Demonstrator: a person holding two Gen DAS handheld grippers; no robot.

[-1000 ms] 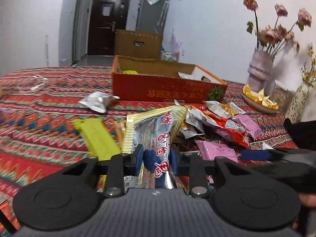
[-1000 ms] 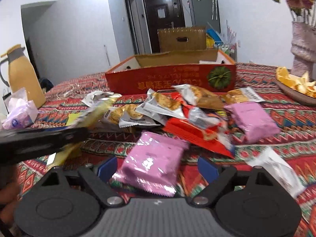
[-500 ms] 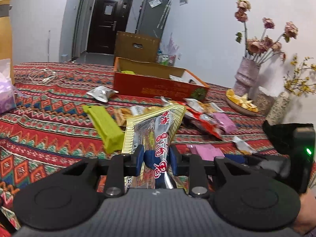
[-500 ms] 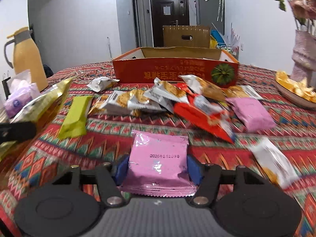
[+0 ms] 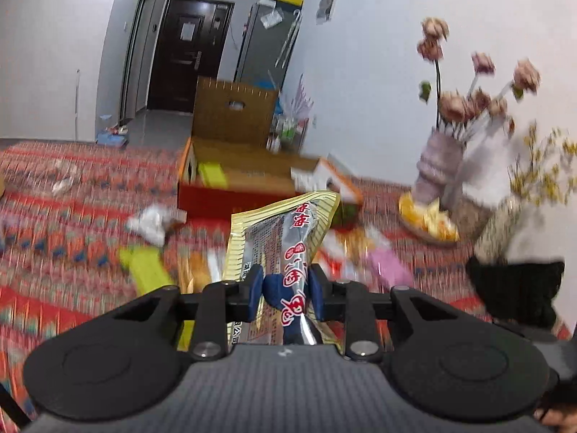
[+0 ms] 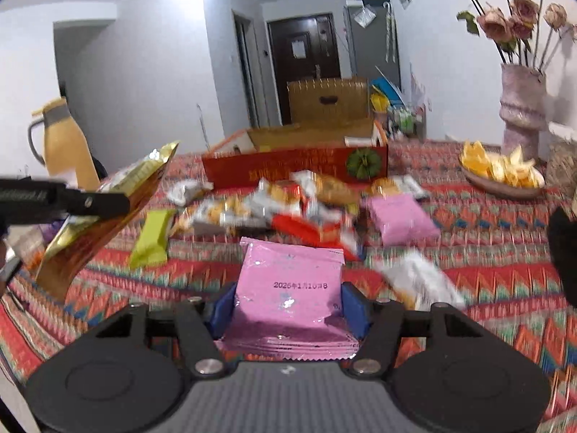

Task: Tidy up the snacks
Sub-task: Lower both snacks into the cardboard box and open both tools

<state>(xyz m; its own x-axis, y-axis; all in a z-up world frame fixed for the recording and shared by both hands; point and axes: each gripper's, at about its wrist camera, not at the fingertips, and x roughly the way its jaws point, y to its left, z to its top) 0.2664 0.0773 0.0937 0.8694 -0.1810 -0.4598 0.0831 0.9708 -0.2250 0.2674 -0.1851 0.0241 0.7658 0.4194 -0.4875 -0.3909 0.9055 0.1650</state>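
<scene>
A flat pink foil snack packet (image 6: 288, 288) is being gripped by the right claw (image 6: 288, 305), whose jaws have just been closing; a gold-edged foil pouch (image 5: 285, 249) is being clenched by the left claw (image 5: 285, 288). Both are being raised off the patterned desk (image 6: 487, 252), presumably towards the open red cardboard box (image 6: 288, 169).

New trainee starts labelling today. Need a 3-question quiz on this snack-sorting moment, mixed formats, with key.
1. True or false: the left gripper is shut on the gold snack bag.
2. What is clamped in the right gripper?
A. green bar
B. pink packet
C. red pouch
3. Fill in: the red cardboard box stands on the table beyond the loose snack pile, and its top is ____.

Key
1. True: the pads pinch its lower end.
2. B: the pink packet sits between the blue pads, lifted off the tablecloth.
3. open
</scene>
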